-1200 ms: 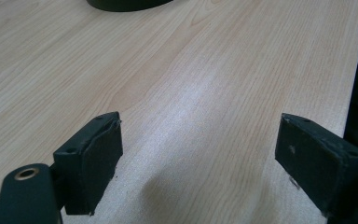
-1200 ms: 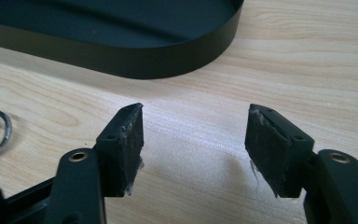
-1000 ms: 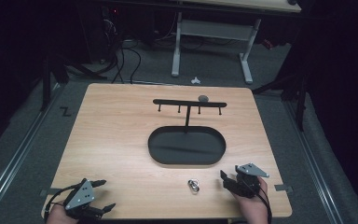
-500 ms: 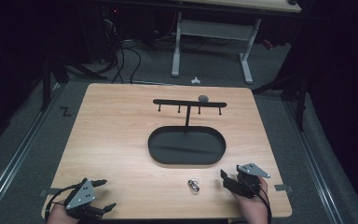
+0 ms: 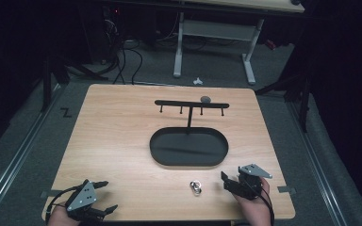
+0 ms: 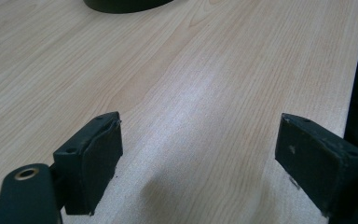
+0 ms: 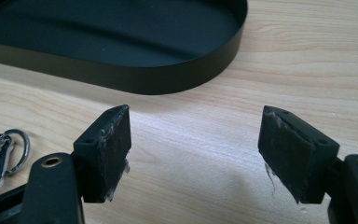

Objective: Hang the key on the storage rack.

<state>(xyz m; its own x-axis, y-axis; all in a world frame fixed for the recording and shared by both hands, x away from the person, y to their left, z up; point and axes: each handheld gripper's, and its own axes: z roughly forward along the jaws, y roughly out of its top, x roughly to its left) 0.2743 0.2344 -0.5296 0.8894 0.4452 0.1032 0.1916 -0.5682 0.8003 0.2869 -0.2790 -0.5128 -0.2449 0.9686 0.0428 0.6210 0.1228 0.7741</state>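
A small metal key ring with a clasp (image 5: 196,188) lies on the wooden table (image 5: 118,141) near its front edge. To the right of the ring my right gripper (image 5: 225,181) rests low over the table and points left toward it. Its jaws stand wide, have just been opening, and hold nothing. In the right gripper view the ring (image 7: 0,154) lies left of the left jaw, outside my right gripper (image 7: 196,154). At the front left corner my left gripper (image 5: 109,195) is open over bare wood, as is clear in the left gripper view (image 6: 198,163).
A black oval tray (image 5: 156,153) sits mid-table, with a thin black T-shaped rack (image 5: 191,104) with several hooks rising from its far side. The tray's rim (image 7: 121,79) lies just ahead of the right jaws. A small grey object (image 5: 205,99) rests behind the rack.
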